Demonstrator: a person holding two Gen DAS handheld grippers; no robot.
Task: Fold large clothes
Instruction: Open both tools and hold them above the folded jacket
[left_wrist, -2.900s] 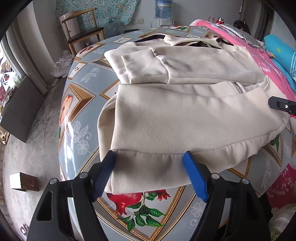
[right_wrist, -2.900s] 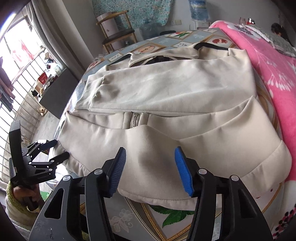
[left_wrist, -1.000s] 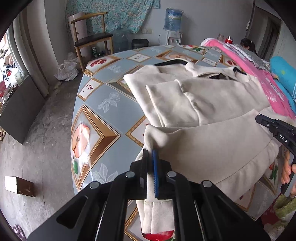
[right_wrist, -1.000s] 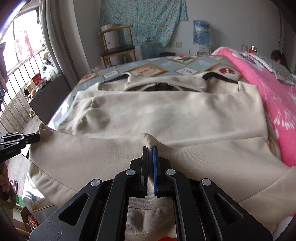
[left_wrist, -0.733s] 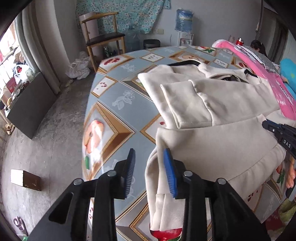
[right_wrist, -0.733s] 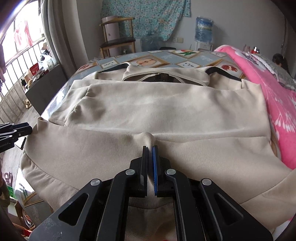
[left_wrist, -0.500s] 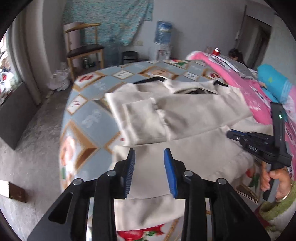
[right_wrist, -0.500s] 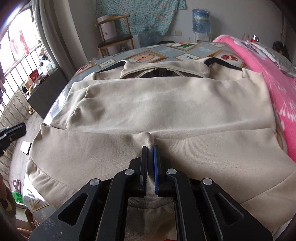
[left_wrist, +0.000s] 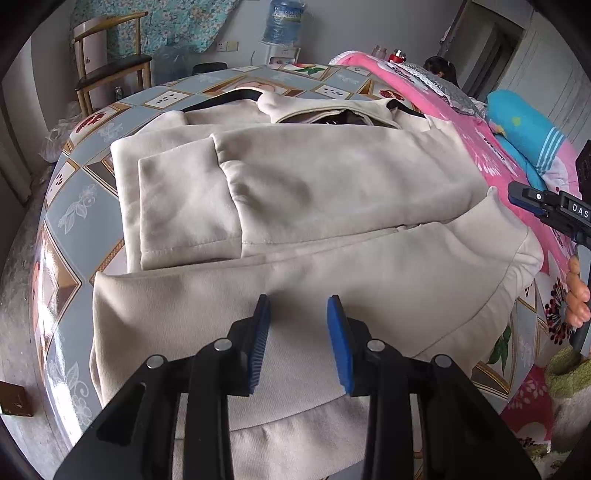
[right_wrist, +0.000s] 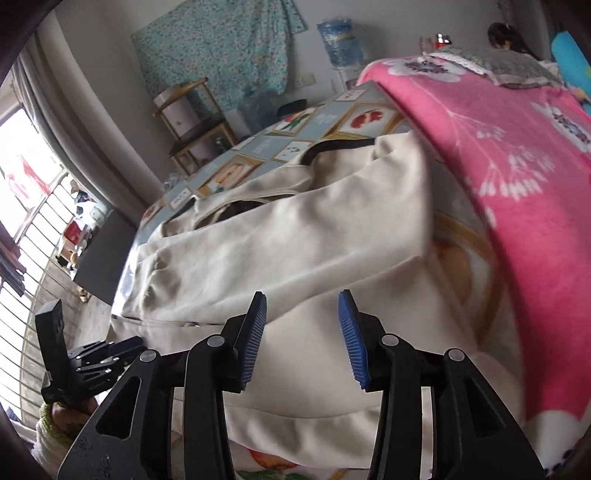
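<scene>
On the patterned table (left_wrist: 77, 206), the cream jacket (left_wrist: 332, 192) now lies with its bottom hem carried up over the body — a second ago both your grippers were pinched shut on that hem, and both have since let go. That reads as one fold set down: the sleeve is already laid across the chest, the lower part now lies doubled over itself, and the collar sits at the far side of the table, beside the pink blanket (right_wrist: 517, 155). What is left looks like another fold to make the bundle compact, and perhaps smoothing the near edge, which hangs over the table's rim.

Your left gripper (left_wrist: 297, 341) hovers over the folded-up cloth with its blue pads part-way apart and nothing between them — the fabric lies below, not pinched. Your right gripper (right_wrist: 303, 341) is opening at this moment, its jaws clear of the jacket and holding nothing; its view is tilted and blurred, so you cannot tell how near the cloth its tips sit.
</scene>
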